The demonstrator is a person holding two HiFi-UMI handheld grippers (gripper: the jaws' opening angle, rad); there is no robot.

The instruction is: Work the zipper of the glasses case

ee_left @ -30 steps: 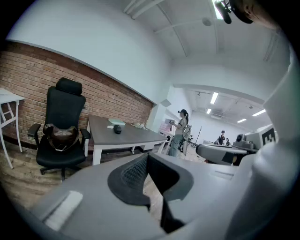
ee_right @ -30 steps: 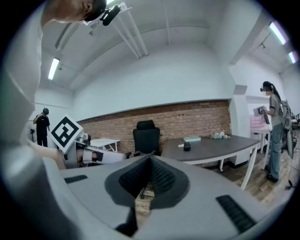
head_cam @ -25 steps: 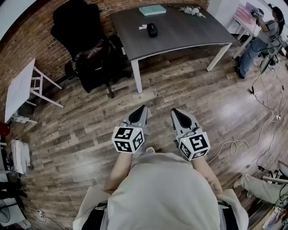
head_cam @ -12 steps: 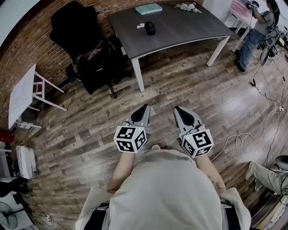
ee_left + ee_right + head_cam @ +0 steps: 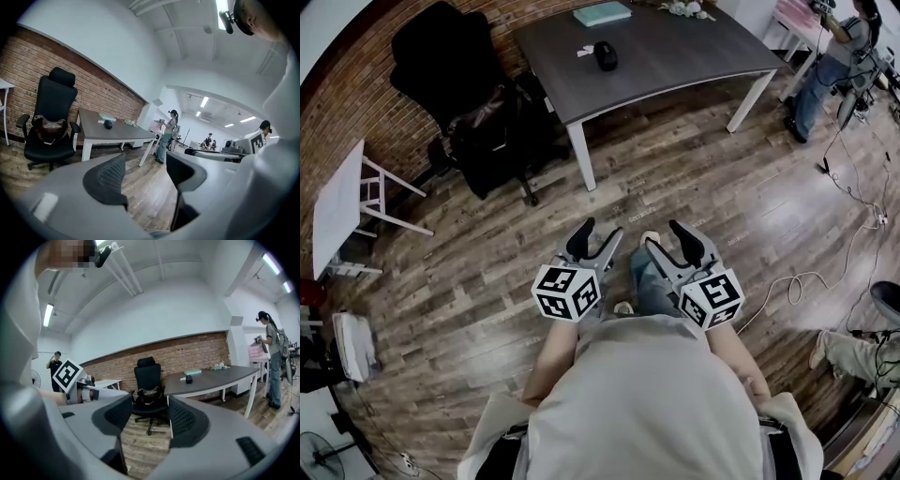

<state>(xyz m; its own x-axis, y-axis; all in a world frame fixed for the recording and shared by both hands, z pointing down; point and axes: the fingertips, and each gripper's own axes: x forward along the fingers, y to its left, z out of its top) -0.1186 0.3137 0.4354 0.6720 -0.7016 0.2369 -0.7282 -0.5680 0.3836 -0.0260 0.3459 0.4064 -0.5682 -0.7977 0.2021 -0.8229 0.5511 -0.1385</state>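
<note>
A wooden floor [image 5: 478, 281] runs to a brick wall [image 5: 342, 122]. At the far side stands a grey table [image 5: 675, 56], with a black office chair [image 5: 441, 56] to its left. The dark glasses case [image 5: 605, 55] lies on the far left part of the table, near a teal book [image 5: 602, 13]. Close to the person's body, the left gripper [image 5: 596, 236] and right gripper [image 5: 667, 239] are held side by side above the floor, pointing toward the table and well apart from the case. Both have just been opening their jaws, which stand spread with nothing between them.
</note>
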